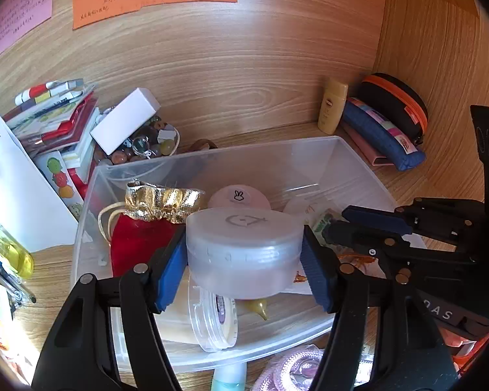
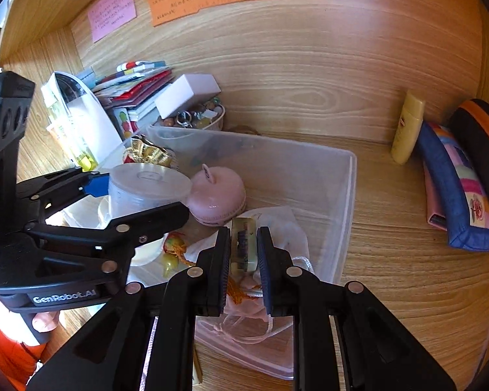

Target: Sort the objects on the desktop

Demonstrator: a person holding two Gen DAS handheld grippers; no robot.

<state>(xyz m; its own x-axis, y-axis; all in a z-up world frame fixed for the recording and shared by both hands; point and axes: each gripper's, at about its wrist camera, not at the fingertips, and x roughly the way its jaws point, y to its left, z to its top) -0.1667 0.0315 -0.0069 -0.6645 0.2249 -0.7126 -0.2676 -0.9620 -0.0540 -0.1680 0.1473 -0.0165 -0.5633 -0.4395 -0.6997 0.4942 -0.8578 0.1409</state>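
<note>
Over the clear plastic bin [image 1: 358,163] on the wooden desk [image 2: 391,260], the left gripper [image 1: 244,254] clamps a frosted round jar [image 1: 244,247] between its blue pads, holding it above a red pouch with a gold top [image 1: 140,241] and a tape roll [image 1: 215,319]. Beside it, the right gripper [image 2: 244,254] pinches a small clear block with dark lettering [image 2: 243,244] above a pale drawstring bag [image 2: 277,224]. A pink round case [image 2: 216,198] sits in the bin between them. Against the back panel stand a yellow bottle [image 2: 407,127] and a blue pencil case [image 2: 456,195].

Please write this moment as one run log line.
left gripper: shut on round jar | right gripper: shut on clear block | both over plastic bin
</note>
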